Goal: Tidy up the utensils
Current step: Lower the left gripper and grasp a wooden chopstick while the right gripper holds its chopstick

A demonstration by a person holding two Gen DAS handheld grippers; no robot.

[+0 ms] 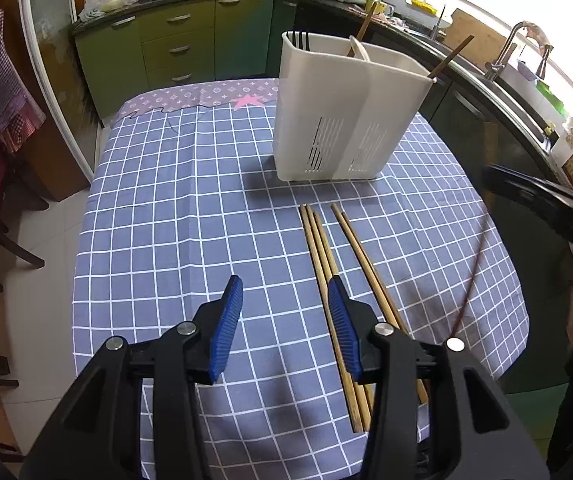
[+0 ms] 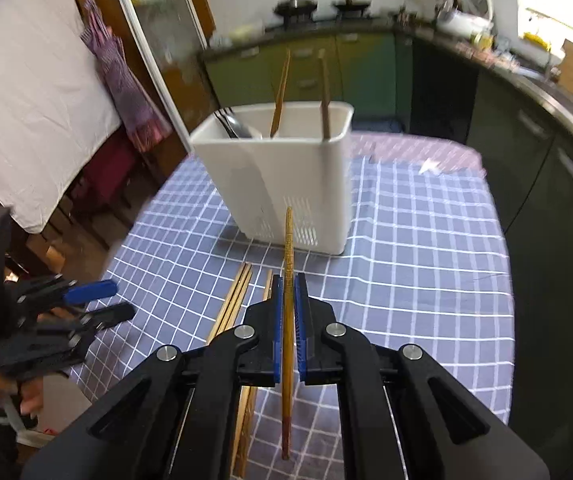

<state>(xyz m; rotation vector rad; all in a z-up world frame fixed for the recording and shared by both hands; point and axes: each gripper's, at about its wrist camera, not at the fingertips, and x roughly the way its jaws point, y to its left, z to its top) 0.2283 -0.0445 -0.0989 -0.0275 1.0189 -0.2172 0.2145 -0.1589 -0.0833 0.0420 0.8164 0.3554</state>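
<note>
Chopstick (image 2: 287,280) clamped upright between blue pads of right tool (image 2: 288,280); jaws fully closed on shaft, tip pointing toward caddy, lower end hanging below the pads. Right tool raised clear of surface (image 2: 426,240), which carries a blue-and-white checked cloth.

Left tool (image 1: 285,288) partly open, nothing between its pads; positioned low over cloth, right pad just above the near group of loose chopsticks. Not possible to tell whether that pad touches them.

Loose chopsticks (image 1: 326,272) lying flat on surface in two groups, side by side, pointing toward caddy: three close together, two more just to the right.

White plastic caddy (image 1: 346,120) standing upright at far part of surface, slotted vents low on its front wall, divided inside. Dark chopsticks leaning in two compartments; metal cutlery (image 2: 238,126) in the end compartment at left of right-wrist view.

Kitchen counter with green cabinets (image 1: 190,40), two pans on hob, sink tap (image 1: 506,50) behind.
</note>
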